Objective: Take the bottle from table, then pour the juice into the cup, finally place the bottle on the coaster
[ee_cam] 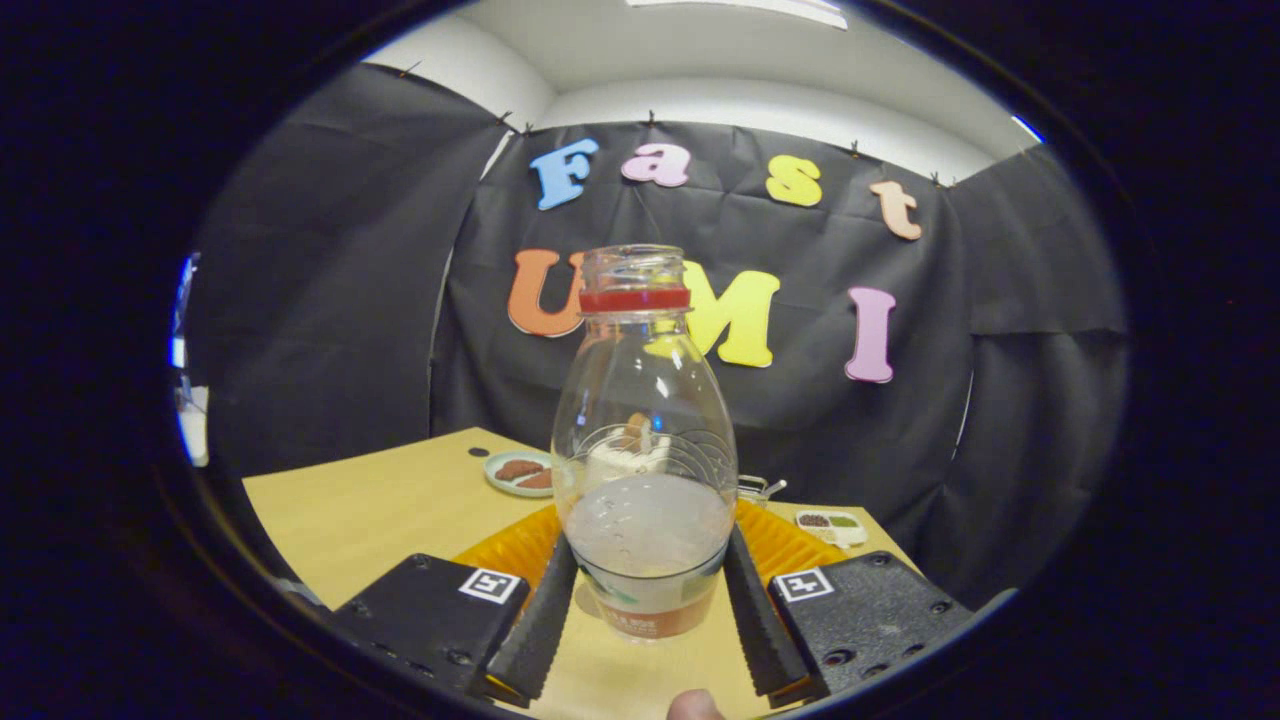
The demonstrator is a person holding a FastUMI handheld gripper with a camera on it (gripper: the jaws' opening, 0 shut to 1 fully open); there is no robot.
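The gripper [650, 610] has its two fingers set about as far apart as the bottle is wide, one on each side of the bottle [645, 450], and each finger presses against the lower body, so the bottle is clamped between them. The left finger [540, 625] meets the bottle's lower left side and the right finger [760, 620] meets its lower right side, just above the label band near the base.

The bottle stands upright between the fingers. It is clear plastic with a red ring [635, 299] around the neck and an open mouth with no cap on it. A cloudy, pale liquid fills roughly the lower third. Whether the base rests on the table [380, 510] or hangs just above it cannot be told.

Just behind the bottle, beyond the fingertips, lies an orange ridged coaster [515, 545] that shows on both sides of the bottle. Farther off to the left on the table sits a small pale plate [515, 472] with brown pieces on it. To the far right, near the table's edge, is a small white dish [830, 525] with compartments holding dark and green contents. Seen through the bottle, something pale stands on the far side, too distorted to identify
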